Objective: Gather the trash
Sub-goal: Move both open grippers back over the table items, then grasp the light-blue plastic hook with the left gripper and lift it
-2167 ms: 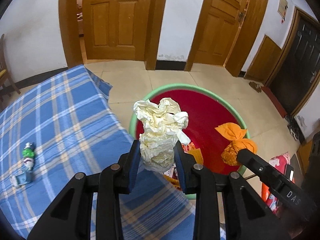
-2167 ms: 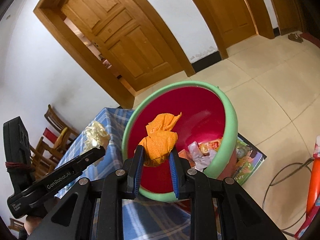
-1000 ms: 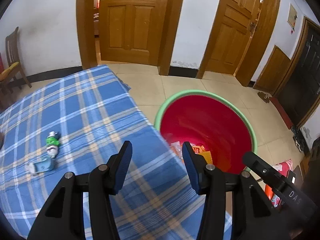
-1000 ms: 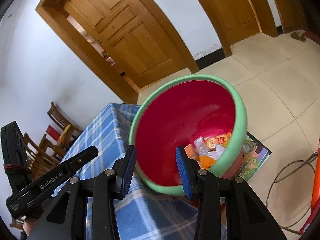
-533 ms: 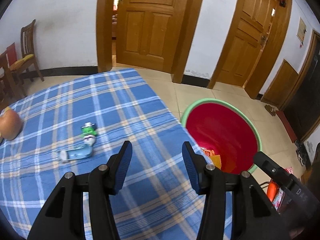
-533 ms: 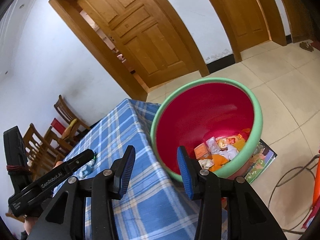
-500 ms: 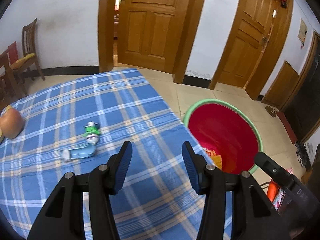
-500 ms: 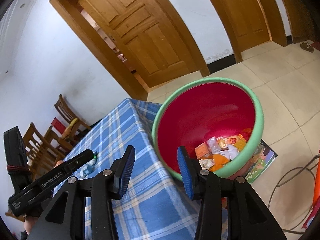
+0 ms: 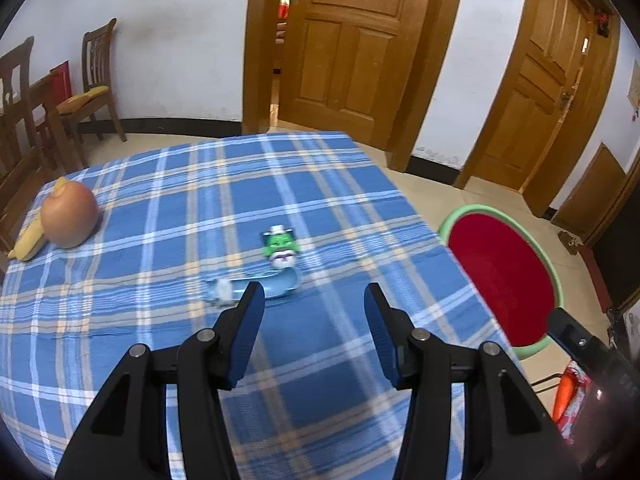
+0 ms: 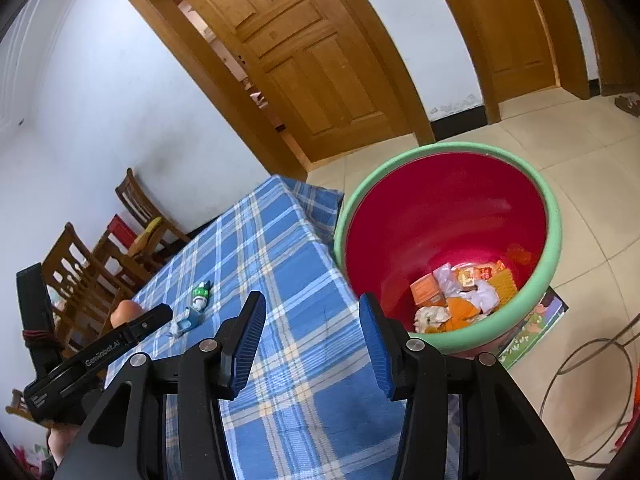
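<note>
A green-and-white wrapper [image 9: 280, 247] and a pale blue crumpled wrapper [image 9: 256, 288] lie on the blue plaid tablecloth [image 9: 168, 216]. My left gripper [image 9: 312, 304] is open and empty, hovering just before the blue wrapper. My right gripper [image 10: 308, 312] is open and empty above the table's edge beside the red bin [image 10: 554, 240] with a green rim, which holds several pieces of trash [image 10: 460, 296]. The wrappers also show in the right wrist view, the green one [image 10: 201, 294] and the blue one [image 10: 184, 322]. The bin also shows in the left wrist view [image 9: 556, 280].
An apple [image 9: 70, 216] and a banana [image 9: 28, 236] sit at the table's left. Wooden chairs [image 9: 92, 88] stand by the wall. Doors [image 9: 352, 48] are behind. A printed mat [image 10: 536, 320] lies under the bin; a wire stand [image 10: 592, 392] is on the floor at right.
Both grippers let their trash drop into the bin, then opened. My left gripper swung left, back over the table toward the wrappers. My right gripper pulled back a little from the bin.
</note>
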`<state>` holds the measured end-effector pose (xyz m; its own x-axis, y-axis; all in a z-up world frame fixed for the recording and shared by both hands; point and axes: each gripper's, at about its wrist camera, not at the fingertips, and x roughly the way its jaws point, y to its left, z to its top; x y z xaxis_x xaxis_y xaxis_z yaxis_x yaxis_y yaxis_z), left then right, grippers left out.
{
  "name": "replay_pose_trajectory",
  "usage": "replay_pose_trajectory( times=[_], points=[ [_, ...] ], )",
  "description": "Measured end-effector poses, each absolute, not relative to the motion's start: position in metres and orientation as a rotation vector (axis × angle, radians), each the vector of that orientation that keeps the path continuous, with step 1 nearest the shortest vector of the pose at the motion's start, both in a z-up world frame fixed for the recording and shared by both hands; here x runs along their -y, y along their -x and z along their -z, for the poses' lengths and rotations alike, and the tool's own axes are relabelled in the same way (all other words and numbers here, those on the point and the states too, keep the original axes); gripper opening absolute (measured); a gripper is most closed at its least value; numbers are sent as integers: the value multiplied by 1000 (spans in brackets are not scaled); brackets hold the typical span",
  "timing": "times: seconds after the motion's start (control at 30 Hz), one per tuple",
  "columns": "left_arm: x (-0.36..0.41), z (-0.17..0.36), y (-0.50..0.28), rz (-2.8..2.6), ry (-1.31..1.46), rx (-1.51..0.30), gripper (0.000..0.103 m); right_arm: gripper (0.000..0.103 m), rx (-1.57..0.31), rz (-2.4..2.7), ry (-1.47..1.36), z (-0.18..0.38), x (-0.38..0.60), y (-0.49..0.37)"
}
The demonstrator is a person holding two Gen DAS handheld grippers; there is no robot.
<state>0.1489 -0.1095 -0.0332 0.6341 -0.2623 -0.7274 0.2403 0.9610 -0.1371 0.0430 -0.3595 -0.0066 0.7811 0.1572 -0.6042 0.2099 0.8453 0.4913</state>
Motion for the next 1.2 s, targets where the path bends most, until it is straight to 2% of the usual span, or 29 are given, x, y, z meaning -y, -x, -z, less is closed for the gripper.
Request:
replay_pose_trajectory(
  times=[0.13, 0.73, 0.8, 0.87, 1.2],
  points=[
    [97, 44, -158, 244, 10, -860, 56, 50, -699, 23, -568, 11, 354, -47],
    [75, 76, -186, 173, 93, -934, 56, 50, -756, 6, -552, 27, 340, -62],
    [79, 75, -186, 188, 95, -937, 58, 50, -758, 3, -552, 28, 340, -62],
    [86, 75, -188, 197, 93, -940, 67, 50, -760, 1, -553, 28, 339, -63],
    [104, 76, -212, 168, 111, -938, 73, 50, -756, 3, -562, 29, 342, -60]
  ],
)
